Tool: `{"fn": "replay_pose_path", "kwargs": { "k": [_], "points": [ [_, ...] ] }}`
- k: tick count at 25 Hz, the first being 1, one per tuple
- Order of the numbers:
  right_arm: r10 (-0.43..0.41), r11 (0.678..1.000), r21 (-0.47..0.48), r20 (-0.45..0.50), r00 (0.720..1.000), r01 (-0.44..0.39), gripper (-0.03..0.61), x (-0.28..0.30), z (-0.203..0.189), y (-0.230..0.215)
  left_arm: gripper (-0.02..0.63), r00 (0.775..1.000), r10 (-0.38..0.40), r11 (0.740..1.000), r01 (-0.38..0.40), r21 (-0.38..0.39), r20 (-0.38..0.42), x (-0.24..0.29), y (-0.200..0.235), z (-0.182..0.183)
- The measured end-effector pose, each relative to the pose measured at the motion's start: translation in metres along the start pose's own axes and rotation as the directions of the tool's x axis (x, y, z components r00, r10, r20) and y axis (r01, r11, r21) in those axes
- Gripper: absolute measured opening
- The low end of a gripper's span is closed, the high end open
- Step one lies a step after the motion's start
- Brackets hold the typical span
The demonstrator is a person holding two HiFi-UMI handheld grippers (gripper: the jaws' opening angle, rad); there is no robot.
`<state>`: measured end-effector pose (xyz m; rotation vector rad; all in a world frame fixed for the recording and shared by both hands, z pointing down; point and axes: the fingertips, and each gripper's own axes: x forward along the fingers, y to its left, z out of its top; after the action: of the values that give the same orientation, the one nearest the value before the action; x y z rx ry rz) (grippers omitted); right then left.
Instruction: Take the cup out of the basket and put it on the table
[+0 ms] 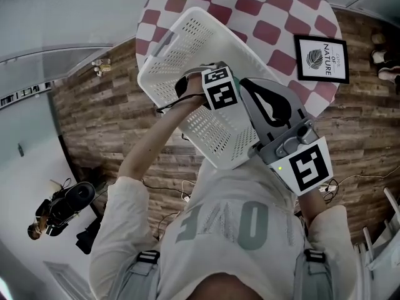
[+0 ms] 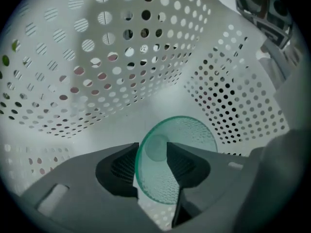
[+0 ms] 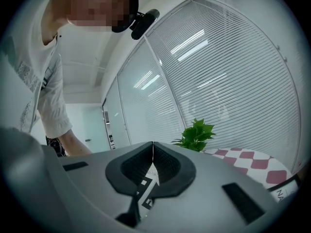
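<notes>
**Cup gripped inside basket, lift-out not yet done**

Left tool point(image 2: 151, 149): clenched on the side wall of the green translucent cup point(image 2: 194, 136), one jaw inside the mouth and one outside. The cup sits low in the white perforated basket point(image 2: 73, 81), at lower centre of the left gripper view, with its mouth turned toward the camera.

Right tool point(image 3: 152, 155): jaws pressed together with nothing between them. It points out over the table point(image 1: 262, 11) toward the plant point(image 3: 196, 135).

Risks (judgement):
- The grip is on one thin wall only, so the cup may pivot or slip out if swung quickly.
- The basket looks tilted in the head view, and I cannot tell what steadies it. Dragging the cup against a wall could shift or tip it.

Room:
- Basket walls close in at the left and upper right of the left gripper view. The open way out is back toward the camera, through the basket's mouth.
- In the head view, bare checkered table lies at upper right, between the basket and the framed print point(image 1: 322, 58). This is a likely set-down spot.
- The table rim runs just beyond the print, so keep clear of it.
</notes>
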<state>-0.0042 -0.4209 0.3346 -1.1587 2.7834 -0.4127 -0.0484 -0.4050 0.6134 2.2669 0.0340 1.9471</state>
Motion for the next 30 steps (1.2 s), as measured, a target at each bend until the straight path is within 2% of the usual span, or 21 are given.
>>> {"fn": "replay_pose_path", "kwargs": {
  "k": [9, 11, 16, 20, 24, 28, 30],
  "points": [
    [0.017, 1.0, 0.025, -0.031, 0.999, -0.017, 0.011, 0.002, -0.002, -0.001, 0.182, 0.999, -0.021, 1.0, 0.021, -0.001, -0.043, 0.014, 0.002, -0.007],
    [0.029, 0.999, 0.024, -0.032, 0.999, -0.028, 0.011, 0.003, -0.002, 0.0, 0.172, 0.998, 0.0, 1.0, 0.0, 0.004, -0.055, 0.025, 0.009, -0.012],
    [0.039, 0.999, 0.021, -0.03, 0.999, -0.038, 0.011, 0.006, -0.002, 0.001, 0.136, 0.996, 0.064, 0.998, -0.063, 0.021, -0.059, 0.041, 0.023, -0.019],
    [0.041, 0.999, 0.014, -0.038, 0.998, -0.041, 0.011, 0.005, -0.005, 0.004, 0.061, 0.991, 0.097, 0.994, -0.091, 0.067, -0.089, 0.042, 0.028, -0.024],
    [0.043, 0.999, 0.008, -0.042, 0.998, -0.043, 0.011, 0.005, -0.004, 0.005, 0.031, 0.993, 0.081, 0.996, -0.077, 0.052, -0.081, 0.042, 0.025, -0.02],
    [0.032, 0.999, -0.007, -0.045, 0.998, -0.032, 0.011, 0.003, 0.0, 0.008, 0.028, 0.997, 0.006, 0.999, -0.003, 0.033, -0.081, 0.026, 0.011, -0.014],
    [0.002, 1.0, -0.031, -0.05, 0.999, -0.004, 0.01, 0.002, 0.003, 0.006, 0.025, 0.997, 0.029, 0.999, -0.027, 0.031, -0.076, 0.023, 0.014, -0.014]
  ]
}}
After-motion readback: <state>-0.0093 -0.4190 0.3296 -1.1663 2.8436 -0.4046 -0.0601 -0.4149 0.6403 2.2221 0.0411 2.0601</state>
